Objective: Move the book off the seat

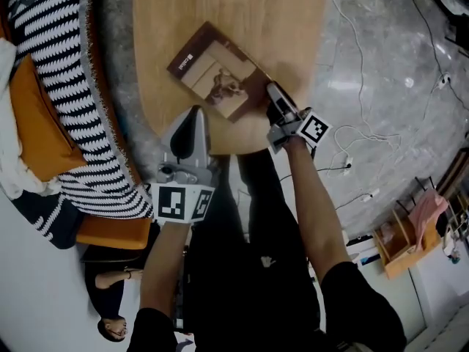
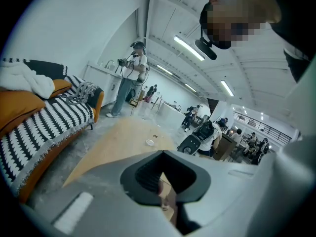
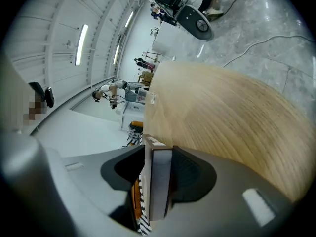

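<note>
- Head view: we find the book (image 1: 220, 70) lying flat on the wooden table (image 1: 176, 13), well apart from the striped sofa (image 1: 66, 72).
- Right gripper (image 1: 272, 91): jaws apart, loosely straddling the book's corner.
- Left gripper (image 1: 196, 113): jaws together, empty, above the table edge.

Book (image 1: 220, 70) corner hidden under right claw (image 1: 275, 97); cover print unreadable; sofa (image 1: 37, 127) cropped left.

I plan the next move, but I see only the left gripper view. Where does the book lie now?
Observer: The book lies flat on the wooden table, beside the sofa.
Operator: Is the right gripper on it?
Observer: The right gripper has one corner of the book between its jaws.
Operator: Do the jaws press it?
Observer: No; the right gripper view shows a gap beside one jaw.
</note>
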Demonstrator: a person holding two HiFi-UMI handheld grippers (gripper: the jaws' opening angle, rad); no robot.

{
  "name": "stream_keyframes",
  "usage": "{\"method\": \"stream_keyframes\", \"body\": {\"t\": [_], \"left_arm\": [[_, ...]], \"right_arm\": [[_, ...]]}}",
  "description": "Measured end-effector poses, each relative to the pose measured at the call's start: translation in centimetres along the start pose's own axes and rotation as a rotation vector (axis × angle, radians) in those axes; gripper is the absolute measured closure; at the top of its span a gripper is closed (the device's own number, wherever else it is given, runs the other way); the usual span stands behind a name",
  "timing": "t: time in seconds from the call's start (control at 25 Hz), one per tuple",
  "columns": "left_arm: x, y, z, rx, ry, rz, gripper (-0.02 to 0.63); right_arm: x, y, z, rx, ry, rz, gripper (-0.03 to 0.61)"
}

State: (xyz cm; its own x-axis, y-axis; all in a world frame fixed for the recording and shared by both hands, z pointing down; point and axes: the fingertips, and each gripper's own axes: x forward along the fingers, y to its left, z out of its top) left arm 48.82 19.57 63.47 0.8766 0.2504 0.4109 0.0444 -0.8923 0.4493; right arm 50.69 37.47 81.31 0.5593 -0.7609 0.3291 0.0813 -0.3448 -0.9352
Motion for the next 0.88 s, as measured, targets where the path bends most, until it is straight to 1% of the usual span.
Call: {"method": "stream_keyframes", "body": {"t": [0.12, 0.48, 0.64, 0.88], "left_arm": [[0.0, -0.2, -0.2, -0.002, 0.001, -0.004, 0.607], [-0.2, 0.2, -0.6, -0.007, 0.008, -0.012, 0.607], [-0.5, 0.8, -0.6, -0.009, 0.006, -0.011, 0.607], [-0.5, 0.4, -0.8, -0.011, 0.005, -0.008, 0.607]], "right_arm": [[-0.2, -0.2, 0.1, -0.016, -0.003, -0.024, 0.385], [0.4, -0.4, 0.0, -0.112, -0.02, -0.119, 0.367], [0.4, -0.9, -0.2, -0.142, -0.018, -0.187, 0.354], [-0.6, -1.9, -0.2, -0.246, 0.019, -0.307, 0.327]]}}
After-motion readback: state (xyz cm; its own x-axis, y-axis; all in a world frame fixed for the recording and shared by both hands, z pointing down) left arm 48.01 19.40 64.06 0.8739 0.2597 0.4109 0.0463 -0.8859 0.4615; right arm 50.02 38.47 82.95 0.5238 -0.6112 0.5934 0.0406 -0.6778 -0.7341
